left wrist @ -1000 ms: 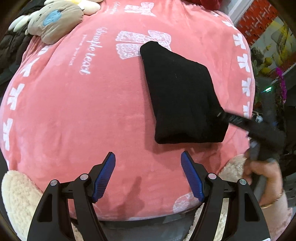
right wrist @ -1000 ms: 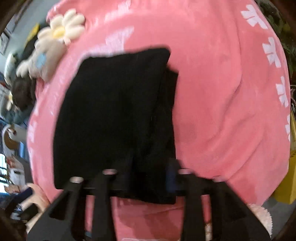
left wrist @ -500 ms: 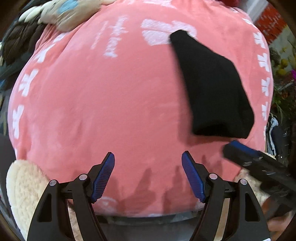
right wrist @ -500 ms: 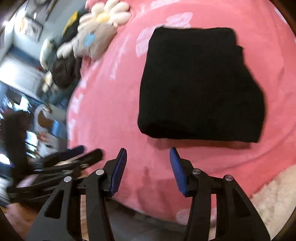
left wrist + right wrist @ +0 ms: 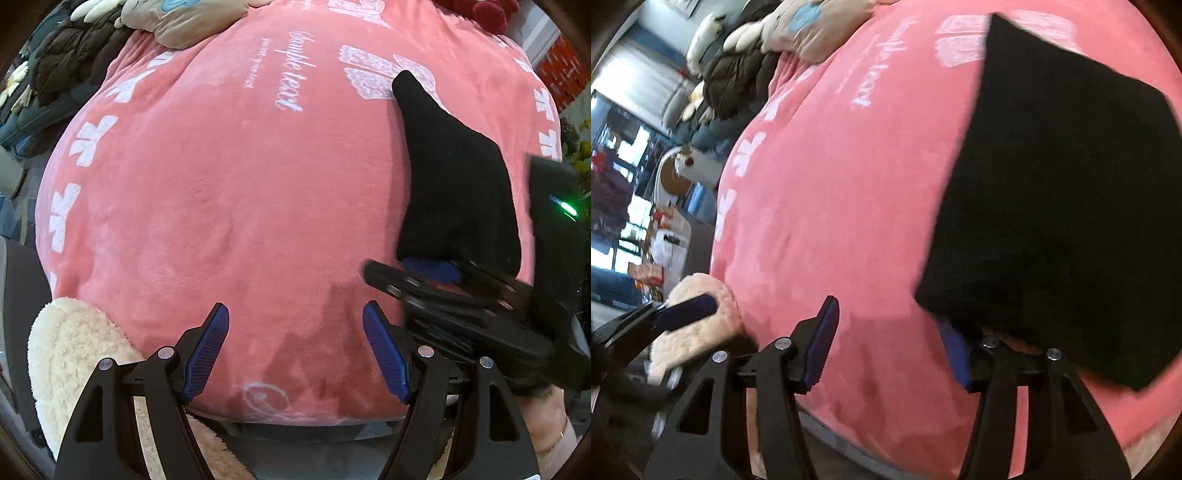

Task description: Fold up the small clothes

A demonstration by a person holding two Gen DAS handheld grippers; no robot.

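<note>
Covering most of both frames, a pink blanket [image 5: 229, 192] with white bow prints and lettering is lying spread over a rounded, cushioned surface, and nothing shows whether a table is sitting beneath it. Occupying the right side of each frame, the black garment [image 5: 454, 177] is resting on the blanket as a compact, already folded packet, so the folding itself is looking largely done; judging from that, what is remaining is probably a last tuck or carrying it aside, and no further clothes are showing on the blanket. Coming in at the lower right of the left wrist view, the right tongs [image 5: 890, 347] are standing open, one blue pad tucked under the garment's near edge and the other out in the clear, gripping nothing yet. Sitting at the bottom of its own view, the left tongs [image 5: 295, 350] are spread wide and empty over bare blanket, well apart from the garment.
</note>
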